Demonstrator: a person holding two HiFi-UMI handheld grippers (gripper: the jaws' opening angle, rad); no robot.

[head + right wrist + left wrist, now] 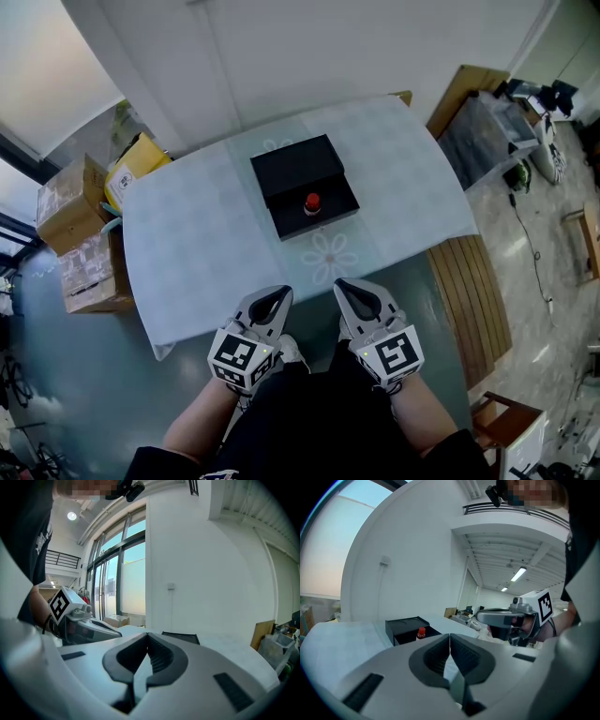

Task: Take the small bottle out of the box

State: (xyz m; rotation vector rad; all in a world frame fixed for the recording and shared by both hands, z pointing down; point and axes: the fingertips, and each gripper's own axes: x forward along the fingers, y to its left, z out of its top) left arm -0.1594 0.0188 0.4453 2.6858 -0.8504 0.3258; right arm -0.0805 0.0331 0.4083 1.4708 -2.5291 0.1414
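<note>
A black box (300, 183) lies on the middle of the table (206, 234), its lid folded back toward the far side. In its open near half stands a small bottle with a red cap (312, 202), also seen past my left jaws as the bottle (421, 632) beside the box (405, 629). Both grippers are held close to my body, short of the table's near edge. My left gripper (277, 298) is shut and holds nothing. My right gripper (352, 291) is shut and holds nothing too. The box (180, 637) peeks over my right jaws.
The table carries a pale patterned cloth. Cardboard boxes (80, 234) are stacked on the floor to the left. A slatted wooden bench (473, 295) runs along the table's right side, with a trolley of clutter (497, 127) beyond it.
</note>
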